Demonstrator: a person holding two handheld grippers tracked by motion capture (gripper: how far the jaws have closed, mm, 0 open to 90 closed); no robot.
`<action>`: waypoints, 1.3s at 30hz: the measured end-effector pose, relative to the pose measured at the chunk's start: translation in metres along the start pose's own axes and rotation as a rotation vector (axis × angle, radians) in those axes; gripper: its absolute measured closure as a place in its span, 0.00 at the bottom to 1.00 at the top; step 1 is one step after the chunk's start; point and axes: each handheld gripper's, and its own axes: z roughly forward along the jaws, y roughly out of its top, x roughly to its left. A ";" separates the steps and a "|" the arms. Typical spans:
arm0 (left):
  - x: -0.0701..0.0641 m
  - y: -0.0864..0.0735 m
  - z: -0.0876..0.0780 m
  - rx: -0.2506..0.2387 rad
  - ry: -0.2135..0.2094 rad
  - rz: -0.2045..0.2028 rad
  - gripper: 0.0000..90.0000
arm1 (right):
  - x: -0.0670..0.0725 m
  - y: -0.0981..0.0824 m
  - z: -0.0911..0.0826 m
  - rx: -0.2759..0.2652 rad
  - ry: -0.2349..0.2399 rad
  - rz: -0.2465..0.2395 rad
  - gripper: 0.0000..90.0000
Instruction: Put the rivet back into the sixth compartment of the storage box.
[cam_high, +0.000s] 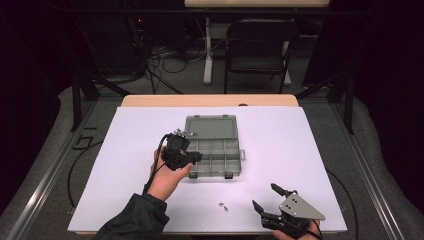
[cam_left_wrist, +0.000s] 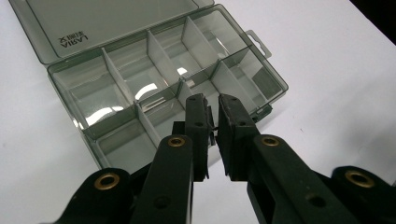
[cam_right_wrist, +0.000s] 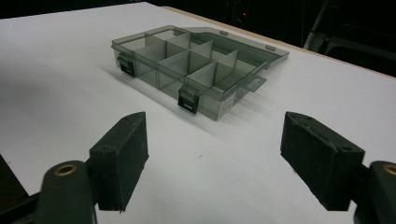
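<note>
Item: organiser box (cam_high: 215, 147), smoky clear plastic, lid thrown back flat toward the far side of the table. It sits mid-table on the white sheet (cam_high: 300, 145). Two latches hang on its near wall; dividers split it into several compartments, all of which look empty.

Item: left gripper (cam_left_wrist: 211, 122), held over the box's near-left corner. Jaws pinched almost together on a small thin dark piece (cam_left_wrist: 212, 133), seemingly a screw or pin; too small to name surely. In the left gripper view the tips hang above a near-row compartment, roughly the middle one.

Item: right gripper (cam_high: 265, 197), at the near right edge of the sheet, well apart from the box. Jaws spread wide, nothing between them; it points toward the box's latched side.

Item: small loose bits (cam_high: 223, 205), pale, lying on the sheet between the two hands, nearer the person. Likely more of the same stock.

Step in hand, as I judge it: sorting small parts into the box, with one piece carried and poised for the drop.

Next move calls for: lowering the left tips inside one cell's walls before letting go, so the piece does not bounce off a divider; then a fine pinch on the loose bits, which lie flat on the sheet and will be awkward to lift.
</note>
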 end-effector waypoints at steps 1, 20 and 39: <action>0.001 0.000 0.002 0.004 -0.005 -0.002 0.92 | 0.000 0.000 0.000 0.000 0.000 -0.001 0.25; 0.018 -0.002 0.031 0.011 0.017 -0.061 0.92 | 0.000 0.000 0.000 -0.002 0.004 -0.001 0.25; 0.011 -0.003 0.057 0.051 0.016 -0.040 0.92 | 0.000 0.000 0.000 0.002 0.008 -0.002 0.25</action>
